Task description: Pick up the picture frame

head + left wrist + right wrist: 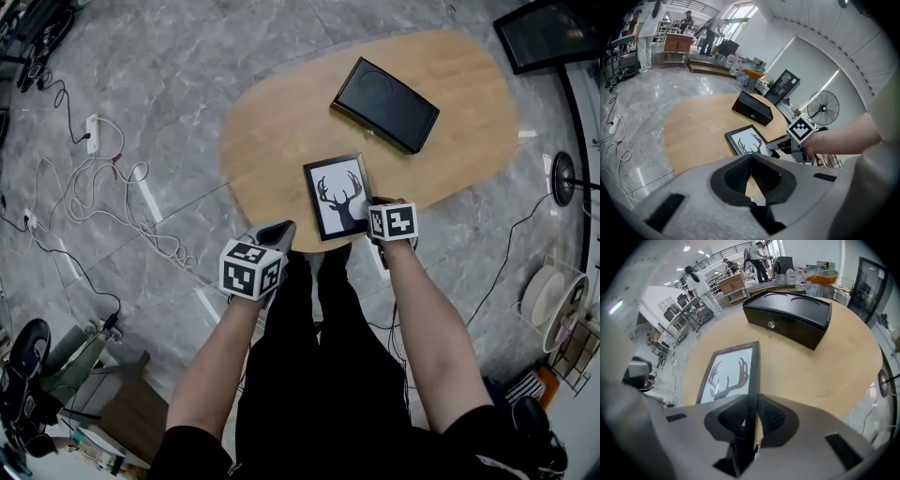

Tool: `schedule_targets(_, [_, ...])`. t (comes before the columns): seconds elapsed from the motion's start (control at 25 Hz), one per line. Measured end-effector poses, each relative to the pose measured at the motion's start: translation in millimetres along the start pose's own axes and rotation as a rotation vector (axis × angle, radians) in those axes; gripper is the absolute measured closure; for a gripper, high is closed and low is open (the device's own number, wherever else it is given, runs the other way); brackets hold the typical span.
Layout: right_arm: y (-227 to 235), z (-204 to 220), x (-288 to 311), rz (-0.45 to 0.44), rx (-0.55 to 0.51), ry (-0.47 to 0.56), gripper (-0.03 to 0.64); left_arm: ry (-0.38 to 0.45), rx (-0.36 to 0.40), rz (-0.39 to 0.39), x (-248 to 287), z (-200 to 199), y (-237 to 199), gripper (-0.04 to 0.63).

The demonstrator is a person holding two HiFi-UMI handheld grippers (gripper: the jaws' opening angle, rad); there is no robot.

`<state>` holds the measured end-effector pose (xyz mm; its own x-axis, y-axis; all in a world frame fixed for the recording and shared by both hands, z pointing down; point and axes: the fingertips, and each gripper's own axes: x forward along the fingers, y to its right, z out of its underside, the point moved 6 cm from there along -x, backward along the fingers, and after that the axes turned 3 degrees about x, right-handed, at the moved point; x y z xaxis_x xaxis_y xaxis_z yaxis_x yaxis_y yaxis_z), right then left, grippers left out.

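A black picture frame [337, 196] with a deer-head print lies at the near edge of the oval wooden table [281, 141]. My right gripper [371, 214] is shut on the frame's right edge [752, 380]; the thin black edge runs between its two pads [774, 417]. The frame's right side looks tipped up off the table. My left gripper [279, 232] hangs shut and empty to the frame's left, just off the table's near edge. In the left gripper view the frame [747, 139] lies ahead, with the right gripper [787, 146] at its side.
A black box [385, 103] sits on the table beyond the frame. White cables and a power strip [93, 132] trail over the marble floor at left. A fan [564, 177] and a dark screen [548, 33] stand at right. The person's legs are right below the table edge.
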<state>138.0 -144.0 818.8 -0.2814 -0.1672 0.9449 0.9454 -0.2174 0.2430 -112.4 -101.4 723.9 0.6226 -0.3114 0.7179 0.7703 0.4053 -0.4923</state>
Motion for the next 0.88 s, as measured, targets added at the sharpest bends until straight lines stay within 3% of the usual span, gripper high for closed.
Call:
schedule_targets(0.36, [-14.6,-19.1,-30.4,-0.074,0.05,0.073,0.543,0.008,-0.033,0.02,-3.9,-16.1,2.3,0.574])
schedule_targets(0.56, [-29.5,-45.2,-75.7,-0.135,0.061,0.157,0.543,0.043,-0.023,0.038,-17.9,-54.1,14.0,0.55])
schedule_targets(0.88, [-56.7,-89.7,-168.6,-0.202,0.098,0.3,0.543,0.095,0.01,0.066,-61.1,-120.8,36.7,0.452])
